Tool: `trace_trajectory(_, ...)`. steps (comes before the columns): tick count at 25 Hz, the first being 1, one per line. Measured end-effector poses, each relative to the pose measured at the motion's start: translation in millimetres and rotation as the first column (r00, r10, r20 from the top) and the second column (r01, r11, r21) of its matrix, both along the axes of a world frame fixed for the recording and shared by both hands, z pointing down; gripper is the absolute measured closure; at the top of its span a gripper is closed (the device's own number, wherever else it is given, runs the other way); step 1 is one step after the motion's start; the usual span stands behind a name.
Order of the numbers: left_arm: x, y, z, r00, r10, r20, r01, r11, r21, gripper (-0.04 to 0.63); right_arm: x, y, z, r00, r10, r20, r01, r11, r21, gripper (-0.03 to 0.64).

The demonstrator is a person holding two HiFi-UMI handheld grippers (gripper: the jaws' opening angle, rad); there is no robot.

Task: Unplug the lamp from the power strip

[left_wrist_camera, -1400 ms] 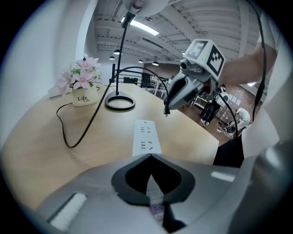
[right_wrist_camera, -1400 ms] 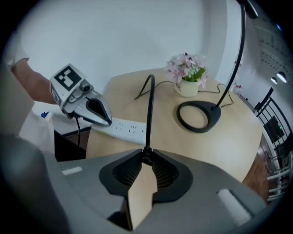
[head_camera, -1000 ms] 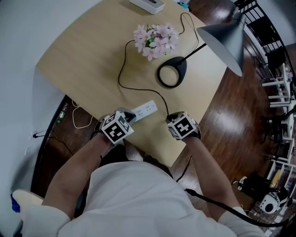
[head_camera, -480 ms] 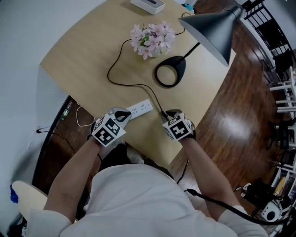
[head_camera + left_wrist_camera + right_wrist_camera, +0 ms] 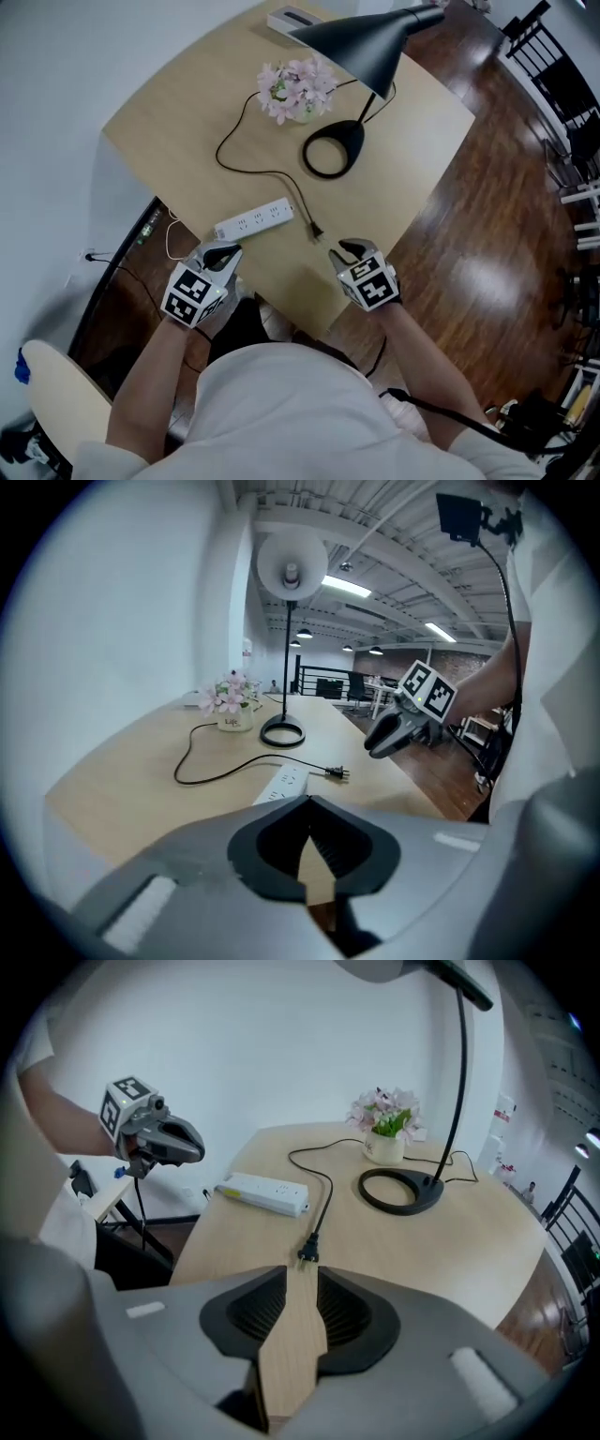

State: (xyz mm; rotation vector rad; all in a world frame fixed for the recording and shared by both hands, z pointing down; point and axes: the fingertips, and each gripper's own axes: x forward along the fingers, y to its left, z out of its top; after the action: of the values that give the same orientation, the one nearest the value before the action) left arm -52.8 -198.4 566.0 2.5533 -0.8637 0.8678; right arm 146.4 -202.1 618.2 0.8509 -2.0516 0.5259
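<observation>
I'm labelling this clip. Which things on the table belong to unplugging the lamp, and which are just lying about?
Part of the job:
lamp
its plug, already out of the strip
power strip

Just lying about:
potted flowers
white box at the far edge

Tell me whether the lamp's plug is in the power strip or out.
Out. The plug lies on the table with its prongs bare, clear of the power strip; the right gripper view shows them apart.
</observation>
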Motion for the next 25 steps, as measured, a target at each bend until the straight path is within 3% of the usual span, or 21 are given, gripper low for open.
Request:
trace_trajectory(6, -38, 73, -40, 0.974, -0.223, -0.035, 0.224, 0.974, 0.037, 0.589, 13, 52, -33, 0.987, -0.058, 0.152, 0.046, 0.996, 0.083, 0.512)
trace_trajectory(9, -40, 115, -50, 0.960, -0.276, -0.054, 0.278, 0.960, 0.029, 0.589, 18, 84, -47, 0.974, -0.091, 0.208, 0.069, 0.991, 0.110, 0.512)
trace_trajectory(15, -13, 165, -79, 0.977, -0.196, -0.089, 0.204, 0.975, 0.093, 0.589, 23, 136, -80, 0.957, -0.086, 0.275, 0.031, 0.980, 0.198, 0.512)
trace_trajectory(20, 10, 207, -125, 0.985, -0.090, -0.147, 0.124, 0.961, 0.248, 0.588, 16, 196, -99, 0.951, -0.054, 0.305, -0.024, 0.969, 0.245, 0.514)
trace_trajectory(25, -6, 278, -135, 0.970, -0.096, -0.223, 0.145, 0.965, 0.217, 0.588, -10, 273, -116, 0.940, -0.038, 0.340, -0.056, 0.963, 0.264, 0.514)
